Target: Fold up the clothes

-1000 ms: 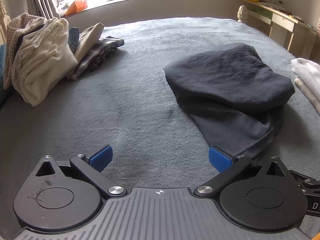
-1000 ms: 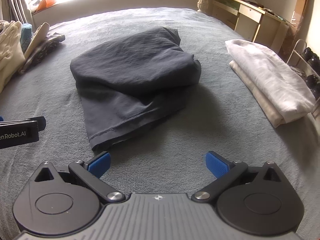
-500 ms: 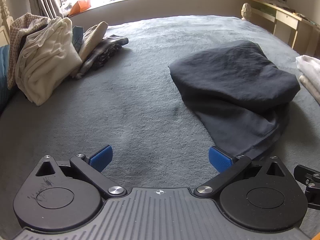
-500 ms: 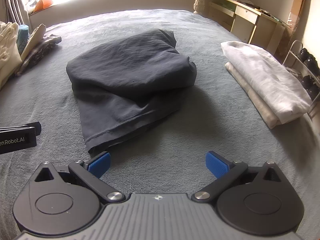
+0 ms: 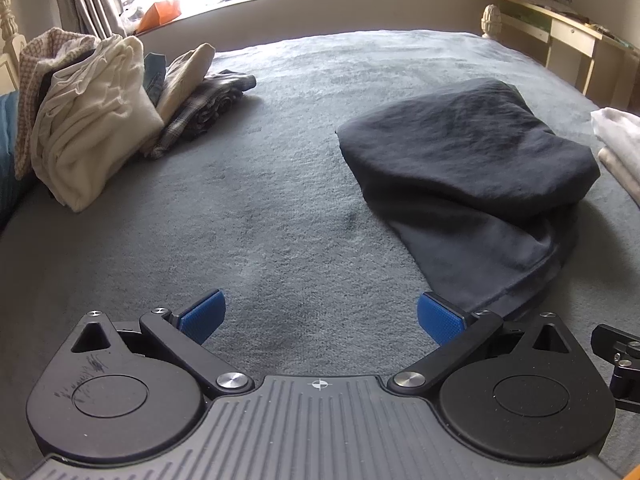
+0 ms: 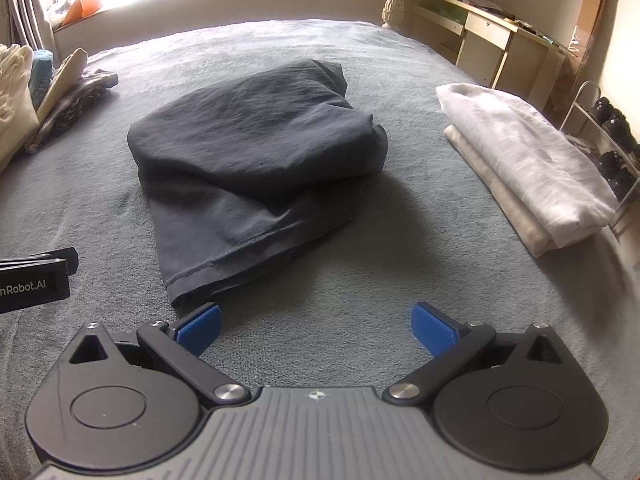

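Observation:
A dark navy garment (image 5: pixel 472 168) lies loosely folded over on the grey bed (image 5: pixel 280 184), its hemmed edge toward me. In the right wrist view the same navy garment (image 6: pixel 256 160) fills the middle. My left gripper (image 5: pixel 320 316) is open and empty, just left of the hem, its right pad close to the hem corner. My right gripper (image 6: pixel 316 326) is open and empty too, its left pad (image 6: pixel 200 326) right beside the hem's near corner. The left gripper's body (image 6: pixel 36 278) shows at the left edge of the right wrist view.
An unfolded heap of cream, plaid and other clothes (image 5: pixel 100 120) sits at the bed's left. A folded white stack (image 6: pixel 524 164) lies on the right side. A desk (image 6: pixel 492 36) and a shoe rack (image 6: pixel 612 132) stand beyond the right edge. A window sill runs along the back.
Both grippers have drawn back slightly and shifted, so the garment sits a little further away in each view. Both stay open. The garment itself has not moved.

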A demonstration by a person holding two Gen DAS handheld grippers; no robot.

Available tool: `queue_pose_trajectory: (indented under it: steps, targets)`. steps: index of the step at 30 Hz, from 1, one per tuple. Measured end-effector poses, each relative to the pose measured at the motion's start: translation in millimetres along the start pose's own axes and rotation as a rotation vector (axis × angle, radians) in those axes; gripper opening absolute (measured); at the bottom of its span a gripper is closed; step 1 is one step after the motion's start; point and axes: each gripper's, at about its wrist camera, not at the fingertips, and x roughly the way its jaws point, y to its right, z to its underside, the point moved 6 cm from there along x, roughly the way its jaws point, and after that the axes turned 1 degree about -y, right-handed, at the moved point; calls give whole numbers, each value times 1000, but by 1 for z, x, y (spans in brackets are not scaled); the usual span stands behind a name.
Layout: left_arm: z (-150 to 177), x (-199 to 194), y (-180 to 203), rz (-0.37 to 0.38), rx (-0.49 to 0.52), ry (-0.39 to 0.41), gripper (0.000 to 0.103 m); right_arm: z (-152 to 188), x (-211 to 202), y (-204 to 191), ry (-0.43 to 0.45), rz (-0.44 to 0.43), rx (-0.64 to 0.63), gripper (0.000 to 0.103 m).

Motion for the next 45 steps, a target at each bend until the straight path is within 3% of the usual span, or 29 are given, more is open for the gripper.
queue_pose_trajectory:
  steps: [17,24,34,45]
  targets:
    - [1,2,0,3,-2,-22,103,6,4,-2,-51,-26,-4,103]
    - [4,4,0,4,-8,-29,103,10,5,-7,-43,17,-63,103]
    - [4,6,-1,9,-10,-36,103,3,2,7,29,142,-92,103]
    - [4,5,0,6,-2,-35,103,0,1,7,37,149,-106,103]
